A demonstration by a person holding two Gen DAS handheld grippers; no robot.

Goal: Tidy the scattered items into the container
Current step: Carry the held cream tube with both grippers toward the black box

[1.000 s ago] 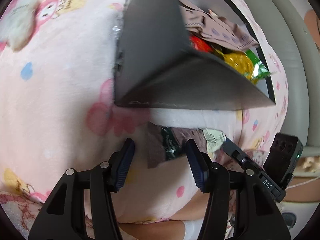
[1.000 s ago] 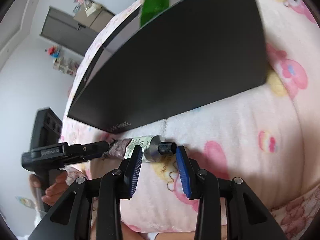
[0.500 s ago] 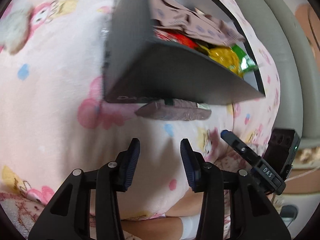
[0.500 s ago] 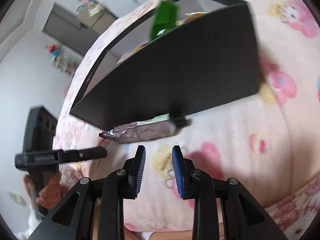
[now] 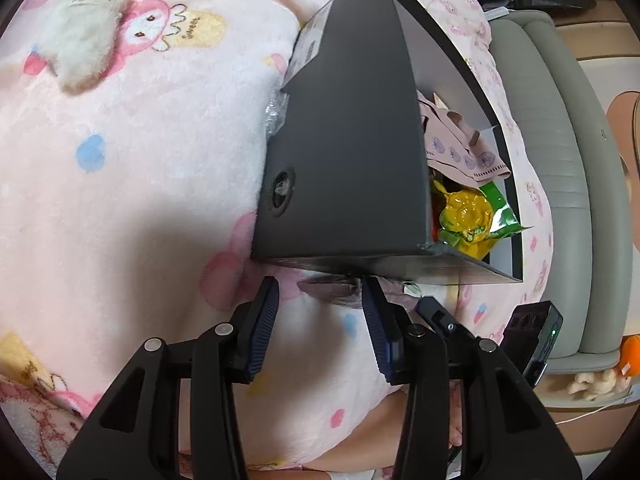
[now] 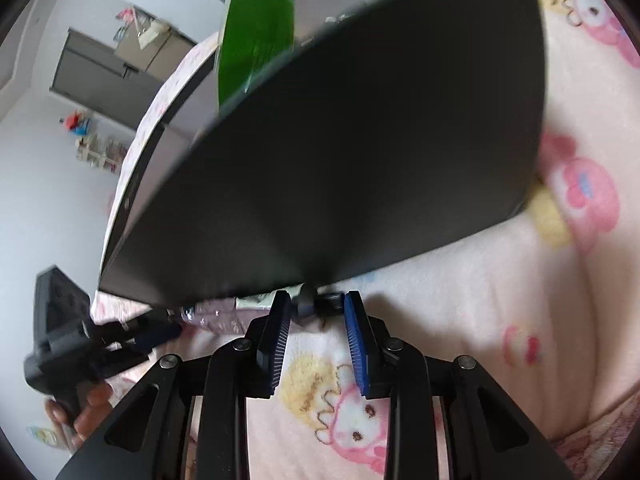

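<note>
Tube (image 6: 256, 305) on bed (image 5: 140, 160), wedged under box (image 5: 344, 152) at 6 o'clock. Left hand-held gripper (image 5: 320, 320) and right hand-held gripper (image 6: 316, 328) apart, empty, flanking tube ends for lifting out.

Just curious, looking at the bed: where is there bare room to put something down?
The blanket left of the black box lies bare up to the white plush toy. Crowded: the box's near edge, where the tube and both grippers meet, and inside it.
</note>
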